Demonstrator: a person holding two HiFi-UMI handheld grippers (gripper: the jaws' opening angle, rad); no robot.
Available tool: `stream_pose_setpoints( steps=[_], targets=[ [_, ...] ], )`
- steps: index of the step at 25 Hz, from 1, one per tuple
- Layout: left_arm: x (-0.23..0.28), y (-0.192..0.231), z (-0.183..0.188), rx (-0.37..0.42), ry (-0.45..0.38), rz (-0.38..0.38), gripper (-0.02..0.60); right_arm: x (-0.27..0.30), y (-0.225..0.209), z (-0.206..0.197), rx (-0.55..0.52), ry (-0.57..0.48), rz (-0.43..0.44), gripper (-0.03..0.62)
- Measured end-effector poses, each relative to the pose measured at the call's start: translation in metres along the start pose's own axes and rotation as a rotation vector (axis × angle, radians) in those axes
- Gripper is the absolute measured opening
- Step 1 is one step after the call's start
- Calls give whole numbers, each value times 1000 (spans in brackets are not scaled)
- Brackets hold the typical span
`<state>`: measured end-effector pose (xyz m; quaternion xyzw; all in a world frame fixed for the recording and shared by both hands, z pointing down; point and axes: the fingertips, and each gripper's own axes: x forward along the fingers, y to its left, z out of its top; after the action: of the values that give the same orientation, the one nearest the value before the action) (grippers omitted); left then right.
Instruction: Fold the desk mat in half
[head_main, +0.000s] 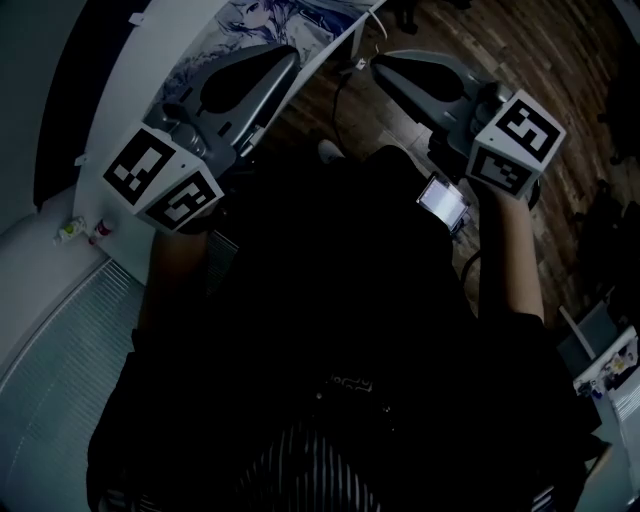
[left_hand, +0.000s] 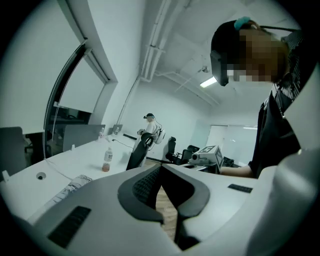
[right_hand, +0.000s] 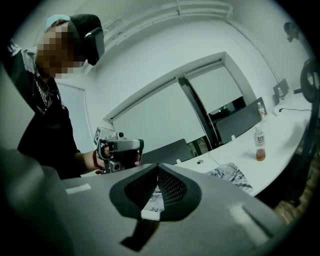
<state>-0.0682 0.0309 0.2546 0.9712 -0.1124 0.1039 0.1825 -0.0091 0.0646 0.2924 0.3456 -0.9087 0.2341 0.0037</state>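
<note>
Desk mat (head_main: 270, 22) lying flat, unfolded, on white table (head_main: 150, 95) in head view, ahead and to left of both tools, long axis running along table edge. Left tool (head_main: 290, 53) sitting nearer, right tool (head_main: 379, 62) hanging over wood floor.

Left gripper view: jaws resting together, gripping nothing; mat showing low left (left_hand: 75, 184), bottle (left_hand: 107, 160) beyond.

Right gripper view: jaws pressing together, empty; mat lying off right (right_hand: 231, 176).

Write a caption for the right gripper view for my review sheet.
Right gripper, jaws shut and empty, with the printed desk mat and a drink bottle on the white desk beyond.
</note>
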Motion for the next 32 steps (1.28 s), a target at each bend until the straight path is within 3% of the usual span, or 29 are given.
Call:
stream_pose_setpoints(
  steps=[5, 10, 17, 28, 32],
  targets=[
    [10, 14, -2, -30, -7, 9, 9, 19, -12, 15, -37, 58, 66, 5],
    [15, 36, -2, -86, -43, 108, 9, 46, -54, 45, -148, 137, 102, 5],
    [31, 72, 28, -152, -127, 181, 9, 69, -89, 84, -144, 133, 200, 5],
    [66, 113, 51, -204, -173, 320, 9, 74, -148, 94, -88, 175, 273, 5],
    [79, 116, 58, -216, -185, 320, 9, 77, -164, 96, -106, 198, 303, 5]
  ],
)
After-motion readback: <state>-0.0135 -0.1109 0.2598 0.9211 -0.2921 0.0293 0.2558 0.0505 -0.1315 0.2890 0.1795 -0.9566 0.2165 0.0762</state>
